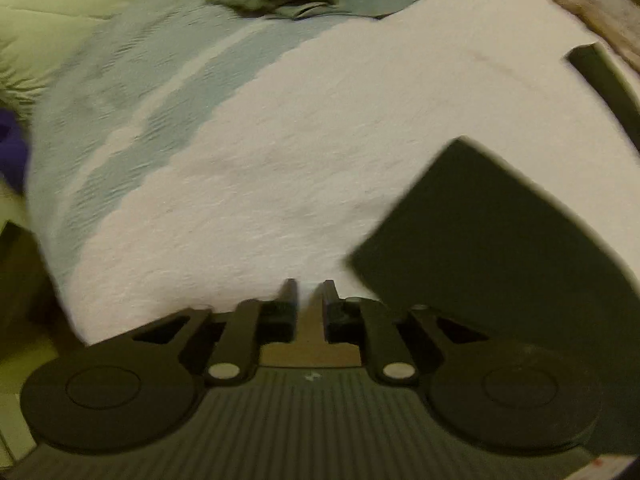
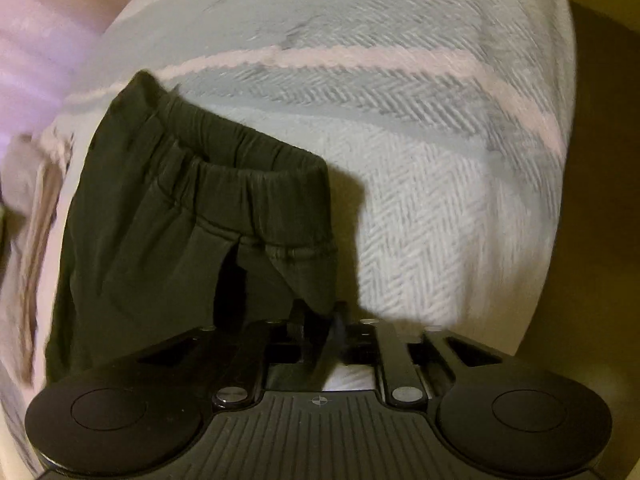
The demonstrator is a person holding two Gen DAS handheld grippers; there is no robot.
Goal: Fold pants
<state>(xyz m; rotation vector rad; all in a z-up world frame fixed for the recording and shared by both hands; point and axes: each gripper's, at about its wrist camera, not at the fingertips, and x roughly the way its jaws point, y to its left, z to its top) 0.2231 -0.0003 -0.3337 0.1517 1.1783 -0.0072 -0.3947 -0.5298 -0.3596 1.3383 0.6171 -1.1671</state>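
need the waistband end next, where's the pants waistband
In the right wrist view the waistband lies left of centre on the herringbone blanket, just ahead of the right hand-held gripper.

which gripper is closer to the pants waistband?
Right. The right gripper sits at the dark pants, just below the waistband, cloth between its fingers. The left gripper is over bare blanket; only a plain dark panel lies to its right.
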